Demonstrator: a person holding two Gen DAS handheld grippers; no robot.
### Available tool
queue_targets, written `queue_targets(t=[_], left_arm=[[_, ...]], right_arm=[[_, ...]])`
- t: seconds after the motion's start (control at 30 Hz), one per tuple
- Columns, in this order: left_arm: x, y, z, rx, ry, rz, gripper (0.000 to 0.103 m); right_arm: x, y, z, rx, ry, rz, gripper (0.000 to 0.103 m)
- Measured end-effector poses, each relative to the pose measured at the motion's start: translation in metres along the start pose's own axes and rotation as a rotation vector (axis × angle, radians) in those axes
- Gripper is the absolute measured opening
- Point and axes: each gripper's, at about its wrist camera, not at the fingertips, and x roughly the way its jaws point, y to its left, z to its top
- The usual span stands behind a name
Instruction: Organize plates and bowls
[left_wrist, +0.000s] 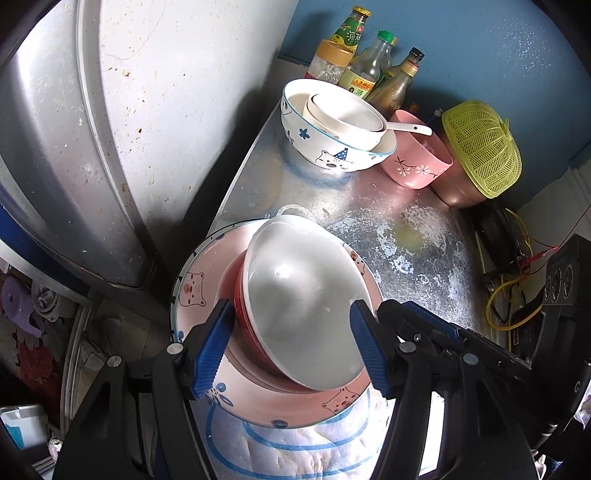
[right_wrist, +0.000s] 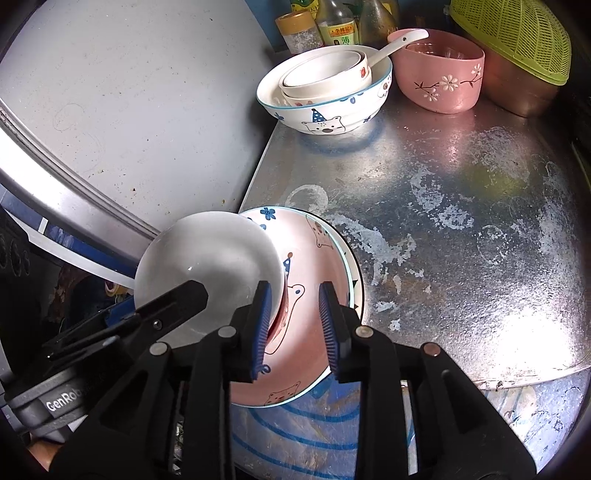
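1. Down at the table's near edge, the left hand-held gripper (left_wrist: 291, 343) stands wide open around the red bowl (left_wrist: 258, 332); its blue pads flank the bowl on either side and appear to press on nothing.
2. Beside it, the right hand-held gripper (right_wrist: 295, 325) is partly open over the pink bear plate (right_wrist: 310, 295), with one pad just beside the bowl's rim and no firm hold on either dish.
3. White inside and red outside, the bowl sits tilted on the plate, which rests on another plate beneath, the stack hanging partly over the scuffed metal table (right_wrist: 461, 221).
4. Likely risk: a nudge from either open jaw could slide the tilted bowl off the plate, or tip the overhanging stack toward the floor.
5. Glazed ceramic on glazed ceramic would probably slip easily, so a one-sided push looks the chief danger.
6. Farther back, a bear-print bowl (left_wrist: 332, 129) holds smaller white bowls and a spoon, next to a pink flowered bowl (left_wrist: 417, 158), well apart from the stack.
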Motion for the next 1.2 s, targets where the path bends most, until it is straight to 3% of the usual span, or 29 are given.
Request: queue_targets(t=[0.03,0.07,0.17,0.5,0.73,1.2], left_arm=[[-0.003,0.000,0.000,-0.005,-0.016,0.024,0.088],[-0.005,0.003,0.000,-0.016,-0.030,0.044,0.099],[-0.009,0.011,0.001,-0.048,-0.037,0.024,0.103],[-0.015,0.018,-0.006,-0.066,-0.050,0.066,0.103],[-0.020,0.024,-0.012,-0.096,-0.058,0.090,0.103],[-0.027,0.022,-0.026,-0.122,-0.067,0.100,0.103]], right_arm=[[-0.001,-0.004,0.000,0.013,-0.002,-0.002,0.042],[-0.002,-0.008,0.000,0.024,-0.008,-0.008,0.049],[-0.008,-0.016,0.001,0.052,-0.029,0.012,0.077],[-0.011,-0.009,-0.001,0.022,-0.021,0.013,0.082],[-0.017,-0.014,-0.008,0.015,-0.020,0.004,0.102],[-0.042,-0.032,-0.022,-0.024,-0.046,-0.059,0.103]])
